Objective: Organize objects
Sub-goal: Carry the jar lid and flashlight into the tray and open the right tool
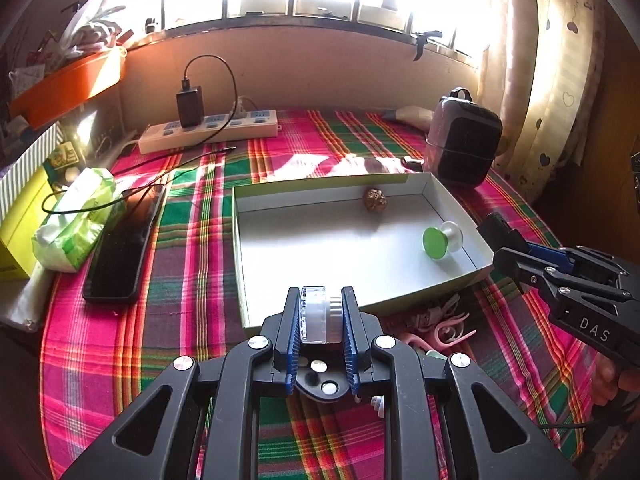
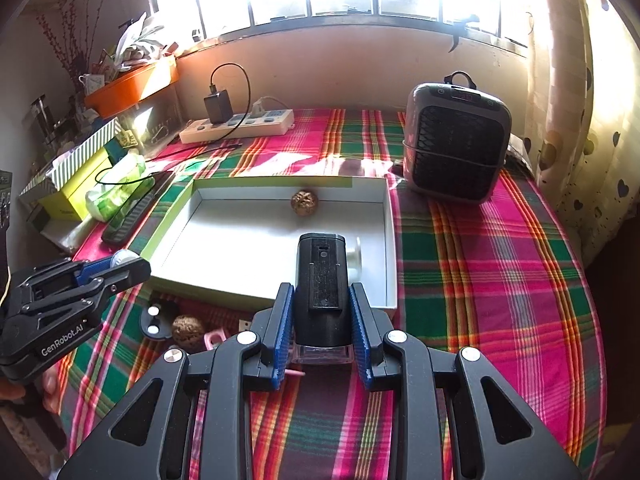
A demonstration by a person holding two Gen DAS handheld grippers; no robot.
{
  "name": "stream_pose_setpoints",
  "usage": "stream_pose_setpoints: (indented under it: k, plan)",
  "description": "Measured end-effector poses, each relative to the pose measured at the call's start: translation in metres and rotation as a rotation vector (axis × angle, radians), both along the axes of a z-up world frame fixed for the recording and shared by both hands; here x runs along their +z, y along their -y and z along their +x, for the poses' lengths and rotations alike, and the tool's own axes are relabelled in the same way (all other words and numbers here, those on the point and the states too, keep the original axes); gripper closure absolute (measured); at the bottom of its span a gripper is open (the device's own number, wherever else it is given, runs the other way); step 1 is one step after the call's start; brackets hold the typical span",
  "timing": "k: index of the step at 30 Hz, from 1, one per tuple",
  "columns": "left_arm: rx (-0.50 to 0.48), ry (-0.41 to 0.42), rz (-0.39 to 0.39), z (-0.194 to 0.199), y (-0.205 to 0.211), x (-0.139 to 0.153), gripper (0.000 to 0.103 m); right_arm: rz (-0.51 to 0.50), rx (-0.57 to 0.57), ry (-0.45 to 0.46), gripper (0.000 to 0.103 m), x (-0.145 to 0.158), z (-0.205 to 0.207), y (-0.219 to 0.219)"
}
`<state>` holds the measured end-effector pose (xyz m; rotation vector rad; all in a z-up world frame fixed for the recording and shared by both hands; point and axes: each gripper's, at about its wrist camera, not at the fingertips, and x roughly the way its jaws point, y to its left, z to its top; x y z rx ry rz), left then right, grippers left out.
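A shallow white box [image 1: 320, 240] [image 2: 224, 240] lies on the plaid cloth. Inside are a brown walnut [image 1: 374, 199] [image 2: 304, 201] at the far wall and a green-capped clear spool [image 1: 440, 240], partly hidden in the right wrist view [image 2: 354, 260]. My left gripper [image 1: 321, 316] [image 2: 120, 266] is shut on a clear round spool [image 1: 318, 314] over the box's near rim. My right gripper [image 2: 322, 316] [image 1: 504, 240] is shut on a black oblong device [image 2: 321, 280] above the box's near right corner.
In front of the box lie a second walnut [image 2: 188, 332], pink clips [image 1: 448, 332], a black piece with metal dots [image 2: 154, 322]. A phone [image 1: 124, 248], tissue pack [image 1: 76, 220], power strip [image 1: 208, 128] and heater [image 2: 456, 148] surround the box.
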<state>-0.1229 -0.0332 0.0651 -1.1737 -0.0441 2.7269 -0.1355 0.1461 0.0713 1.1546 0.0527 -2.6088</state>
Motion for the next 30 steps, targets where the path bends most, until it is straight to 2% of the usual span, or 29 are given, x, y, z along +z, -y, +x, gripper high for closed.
stream_pose_setpoints:
  k: [14,23,30]
  plan:
    - [-0.003,0.020,-0.009,-0.055,-0.002,0.000,0.086,0.011,0.061,0.045,0.074,-0.006,-0.053,0.039]
    - [0.007,0.073,-0.009,-0.096,0.002,-0.016,0.086,0.030,0.063,0.102,0.074,-0.027,-0.089,0.056]
    - [0.006,0.093,-0.013,-0.111,0.004,-0.027,0.086,0.015,0.082,0.127,0.074,-0.038,-0.104,0.064]
